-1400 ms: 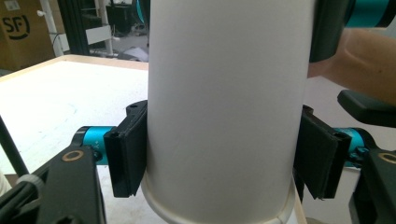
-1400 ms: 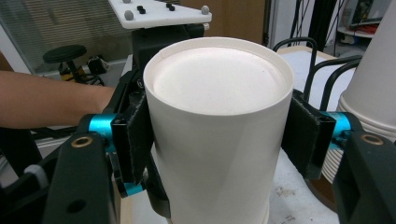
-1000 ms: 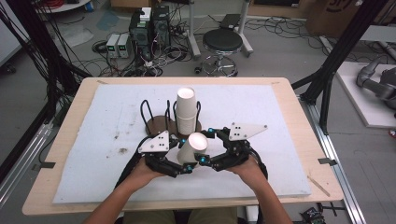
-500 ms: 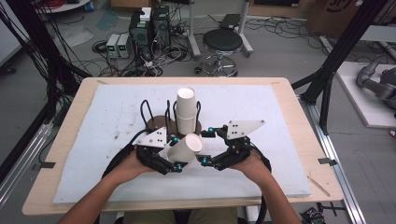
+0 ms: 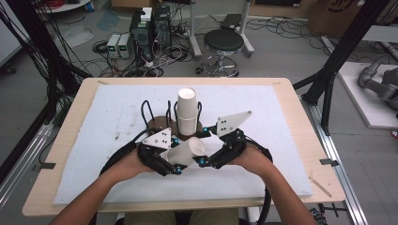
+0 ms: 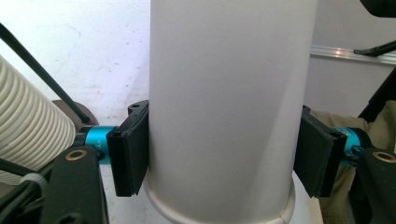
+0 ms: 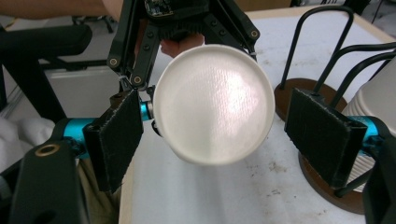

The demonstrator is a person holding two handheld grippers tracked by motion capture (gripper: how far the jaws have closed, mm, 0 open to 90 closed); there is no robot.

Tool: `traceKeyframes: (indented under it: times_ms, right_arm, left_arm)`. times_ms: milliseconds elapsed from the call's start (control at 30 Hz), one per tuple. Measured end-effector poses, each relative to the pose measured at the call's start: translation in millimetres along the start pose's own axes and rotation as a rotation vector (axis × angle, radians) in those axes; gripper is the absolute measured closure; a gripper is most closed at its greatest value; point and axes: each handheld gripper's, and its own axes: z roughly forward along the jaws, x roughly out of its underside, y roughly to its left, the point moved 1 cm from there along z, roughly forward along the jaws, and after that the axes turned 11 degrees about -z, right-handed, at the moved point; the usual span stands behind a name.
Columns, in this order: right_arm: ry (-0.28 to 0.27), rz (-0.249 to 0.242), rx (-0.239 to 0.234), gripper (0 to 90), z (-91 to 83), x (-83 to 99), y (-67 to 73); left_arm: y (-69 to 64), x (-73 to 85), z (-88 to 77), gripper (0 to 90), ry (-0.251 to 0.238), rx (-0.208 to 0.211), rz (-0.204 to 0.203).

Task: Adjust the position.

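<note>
A white paper cup was held on its side above the white mat, near the front of the table. It was gripped by the left gripper. In the left gripper view, the cup was pressed on both sides by the two black pads, so the jaws were closed on it.

The right gripper was held just beside the cup's open end. In the right gripper view, the round open mouth of the cup was seen between the two pads. The jaws were spread wide. The far pad was kept apart from the cup. Whether the near pad touched it could not be told.

Just behind the cup, a stack of white cups was stood upright in a brown holder with black wire loops. The stack's ribbed side was seen in the left gripper view.
</note>
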Motion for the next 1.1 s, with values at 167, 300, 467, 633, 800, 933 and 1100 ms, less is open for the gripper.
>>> traceKeyframes:
  times_ms: [167, 300, 467, 633, 800, 933, 1100]
  right_arm:
    - [0.071, -0.019, -0.039, 19.8, 7.0, -3.8, -1.6]
    - [0.114, -0.043, -0.060, 19.8, 11.7, -8.3, -0.9]
    - [0.170, -0.070, -0.084, 19.9, 19.6, -12.4, -0.2]
    - [0.208, -0.086, -0.109, 20.5, 27.2, -11.8, 1.4]
    - [0.226, -0.104, -0.128, 27.3, 30.3, -11.8, 2.5]
    - [0.239, -0.120, -0.139, 32.0, 31.5, -11.3, 2.8]
    - [0.250, -0.124, -0.152, 34.0, 32.5, -10.5, 3.1]
  left_arm:
    - [-0.6, 0.1, 1.3, 29.8, 0.026, 0.006, -0.002]
    - [0.0, -0.3, 2.0, 29.8, 0.070, 0.008, 0.003]
    - [-1.6, -1.9, 3.3, 29.7, 0.094, 0.020, 0.008]
    - [-2.8, -0.8, 6.2, 29.7, 0.125, 0.029, 0.017]
    - [-3.4, 0.0, 8.7, 29.7, 0.130, 0.039, 0.011]
    - [-4.2, 0.5, 10.2, 29.7, 0.139, 0.046, 0.013]
    - [-4.7, 1.0, 12.2, 30.1, 0.155, 0.060, 0.014]
